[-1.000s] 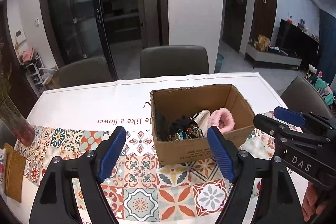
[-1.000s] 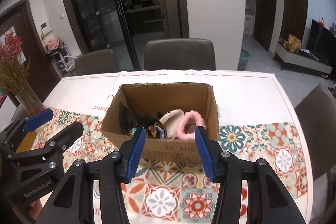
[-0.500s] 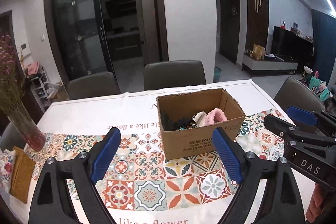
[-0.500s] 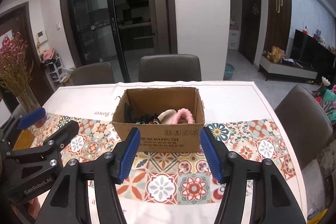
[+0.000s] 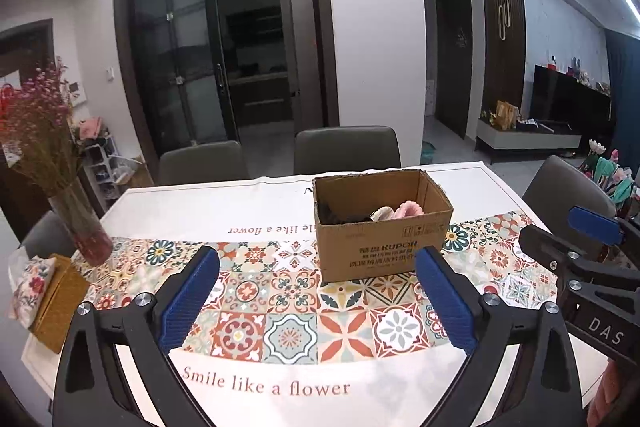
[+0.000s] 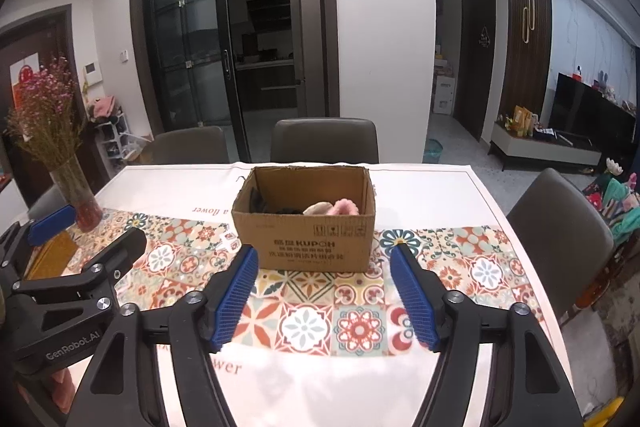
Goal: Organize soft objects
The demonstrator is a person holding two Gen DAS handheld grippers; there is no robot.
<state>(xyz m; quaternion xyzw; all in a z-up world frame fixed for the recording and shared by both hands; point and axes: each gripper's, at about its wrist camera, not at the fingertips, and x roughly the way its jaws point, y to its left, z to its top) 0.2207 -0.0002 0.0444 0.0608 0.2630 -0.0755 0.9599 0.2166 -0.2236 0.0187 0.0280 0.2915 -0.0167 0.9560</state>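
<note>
My left claw (image 5: pixel 318 301) & right claw (image 6: pixel 324 297) both just spread wider, nothing btwn pads. Cardboard box (image 6: pixel 306 241) sits ahead; bare tablecloth (image 5: pixel 280 383) beneath.

A home dining room: tableclothed table (image 5: pixel 280 203), upholstered chairs (image 6: pixel 324 141), flower vase (image 5: pixel 82 227), television (image 6: pixel 592 115).

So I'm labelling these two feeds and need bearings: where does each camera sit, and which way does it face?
Left wrist: on the left gripper, looking across the table at the cardboard box; its open blue fingers show, the right gripper at the right edge.
Right wrist: on the right gripper, facing the same box; open fingers show, the left gripper at the left.
Shared: box, pink plush item, flower vase, patterned tablecloth, chairs.
</note>
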